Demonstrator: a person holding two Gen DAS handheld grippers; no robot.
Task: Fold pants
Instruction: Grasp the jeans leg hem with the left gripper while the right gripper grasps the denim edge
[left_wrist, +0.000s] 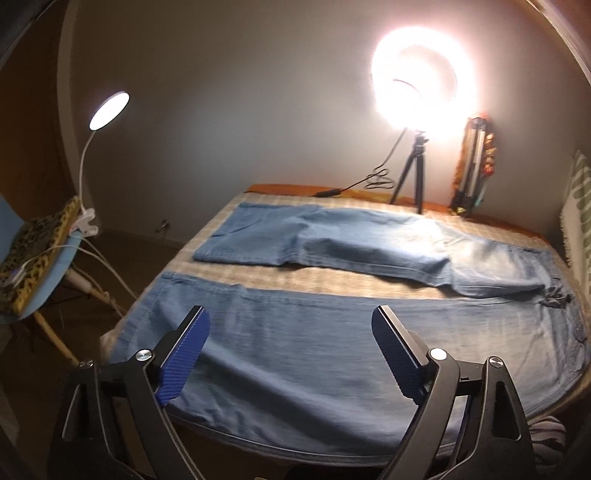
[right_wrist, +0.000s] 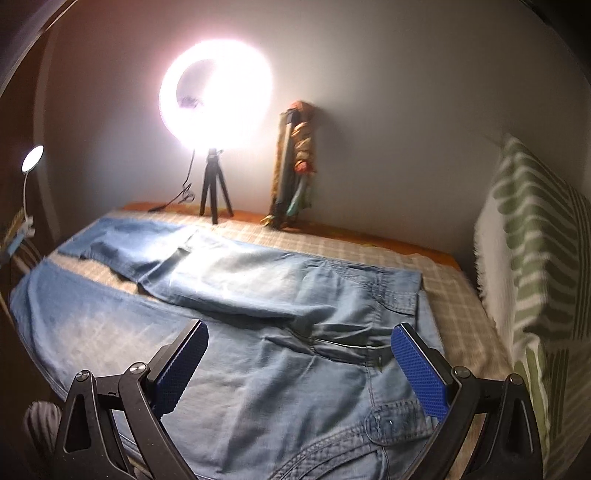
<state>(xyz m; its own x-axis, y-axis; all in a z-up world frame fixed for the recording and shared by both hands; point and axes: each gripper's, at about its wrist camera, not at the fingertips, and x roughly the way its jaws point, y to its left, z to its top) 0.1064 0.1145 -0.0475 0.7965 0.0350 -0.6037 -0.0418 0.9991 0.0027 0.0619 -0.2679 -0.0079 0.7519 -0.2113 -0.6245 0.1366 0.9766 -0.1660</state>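
Jeans (left_wrist: 332, 332) flat on checked bedspread (left_wrist: 332, 284), legs apart, unfolded.

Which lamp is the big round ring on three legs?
The ring light on the black tripod, against the back wall. The other, a small disc lamp, bends on a white neck, clipped beside the bed.

Ahead of your tongs a ring light (right_wrist: 216, 98) is glaring against the grey wall (right_wrist: 388, 110); a clip lamp (left_wrist: 109, 110) is glowing off left.
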